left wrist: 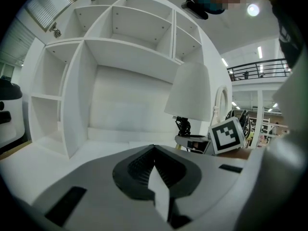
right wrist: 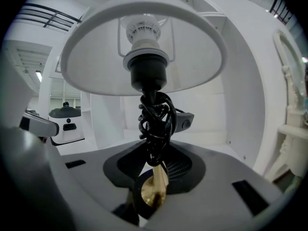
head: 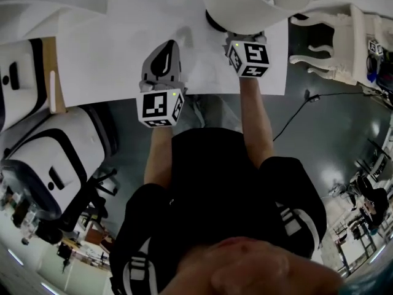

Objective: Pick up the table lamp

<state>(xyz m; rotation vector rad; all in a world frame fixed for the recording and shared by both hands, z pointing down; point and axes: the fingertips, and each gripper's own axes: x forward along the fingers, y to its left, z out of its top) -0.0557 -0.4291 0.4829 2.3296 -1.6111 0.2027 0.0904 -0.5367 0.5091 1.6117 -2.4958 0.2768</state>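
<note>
The table lamp [right wrist: 144, 57] has a white shade, a black socket, a black cord [right wrist: 154, 124] coiled round its stem and a brass foot [right wrist: 153, 191]. My right gripper [right wrist: 154, 177] is shut on the brass stem, and the lamp stands upright in it. From the head view the shade [head: 258, 2] covers the tips of the right gripper [head: 238, 37]. My left gripper [head: 166, 48] hovers over the white table to the lamp's left, shut with nothing in it. In the left gripper view the left gripper [left wrist: 154, 150] points at the shelf, with the lamp [left wrist: 190, 93] to the right.
A white shelf unit [left wrist: 120, 37] with open compartments stands behind the white table [head: 110, 48]. Two white and black machines [head: 55, 146] stand at the left. A white carved chair [head: 338, 42] is at the right, and a cable [head: 295, 112] runs over the grey floor.
</note>
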